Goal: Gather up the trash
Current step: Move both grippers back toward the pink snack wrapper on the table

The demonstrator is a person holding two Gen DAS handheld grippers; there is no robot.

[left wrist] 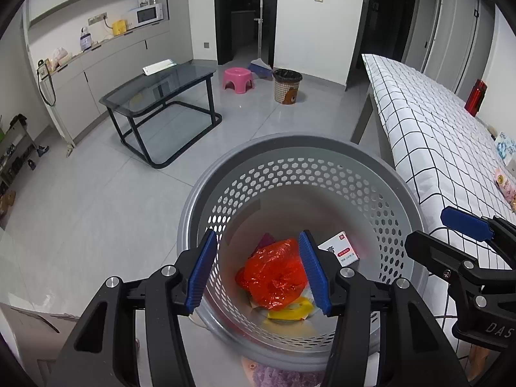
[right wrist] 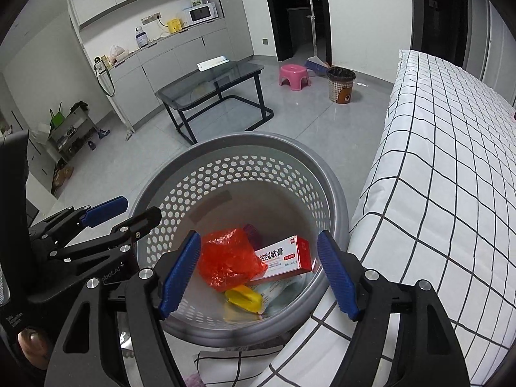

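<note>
Gray basket [left wrist: 400, 200] low in middle of frame, beside bed [right wrist: 451, 161] at right. Trash lies at bottom: red plastic bag [left wrist: 274, 274], red-and-white box [right wrist: 283, 258], yellow scrap [right wrist: 243, 300].

Left tongs [left wrist: 259, 272] apart over basket, nothing between them. Right tongs [right wrist: 258, 274] apart too, holding nothing.

Bag looks light, soft, crinkly, maybe slippery: pinch bunched fold. Box looks light, stiff: grip across flat sides. 2 more packets on bed [left wrist: 506, 167], far right, likely trash too.

my left gripper [left wrist: 258, 271] and right gripper [right wrist: 258, 274] were black-framed, with ribbed blue pads [left wrist: 201, 271], silver bolts and white lettering.
</note>
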